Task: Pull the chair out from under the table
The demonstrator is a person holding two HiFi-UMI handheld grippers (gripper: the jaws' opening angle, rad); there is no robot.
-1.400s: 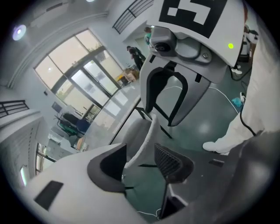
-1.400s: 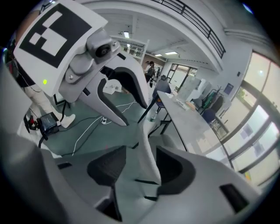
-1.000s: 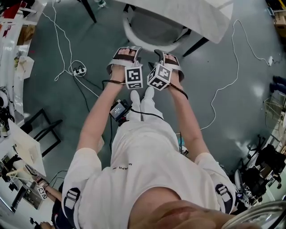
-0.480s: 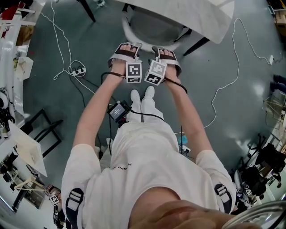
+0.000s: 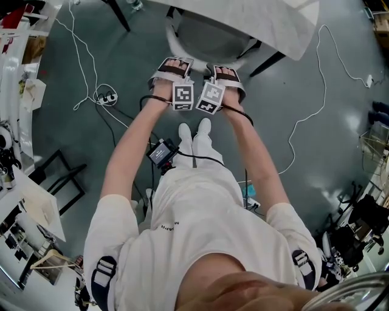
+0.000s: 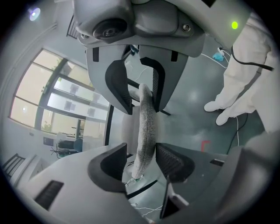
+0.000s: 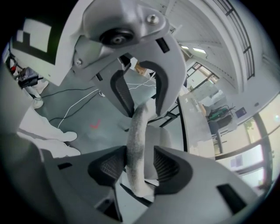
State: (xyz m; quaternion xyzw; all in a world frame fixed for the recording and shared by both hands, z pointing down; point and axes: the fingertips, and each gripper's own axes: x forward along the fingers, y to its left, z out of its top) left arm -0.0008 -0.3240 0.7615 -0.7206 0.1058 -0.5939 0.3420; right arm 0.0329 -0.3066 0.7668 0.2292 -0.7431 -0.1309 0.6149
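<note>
A grey chair [image 5: 209,36] is tucked under the white table [image 5: 267,24], with only its curved backrest rim sticking out toward me. In the head view my left gripper [image 5: 173,64] and right gripper [image 5: 223,70] sit side by side on that rim. The left gripper view shows the fabric backrest edge [image 6: 146,118] standing between the jaws of the left gripper [image 6: 142,159]. It lies against one pad, with a gap at the other. My right gripper [image 7: 139,164] likewise straddles the backrest edge [image 7: 138,131] with a gap on one side. Both pairs of jaws have just been closing.
White cables and a power strip [image 5: 108,95] trail over the grey floor at left. A black table leg [image 5: 121,15] stands left of the chair. My white shoes [image 5: 193,130] are just behind the grippers. Cluttered benches [image 5: 18,91] line the left side, and equipment crowds the right edge.
Both hands moved forward and down onto the chair's backrest rim, and the two marker cubes drew closer together. The chair has not shifted.
</note>
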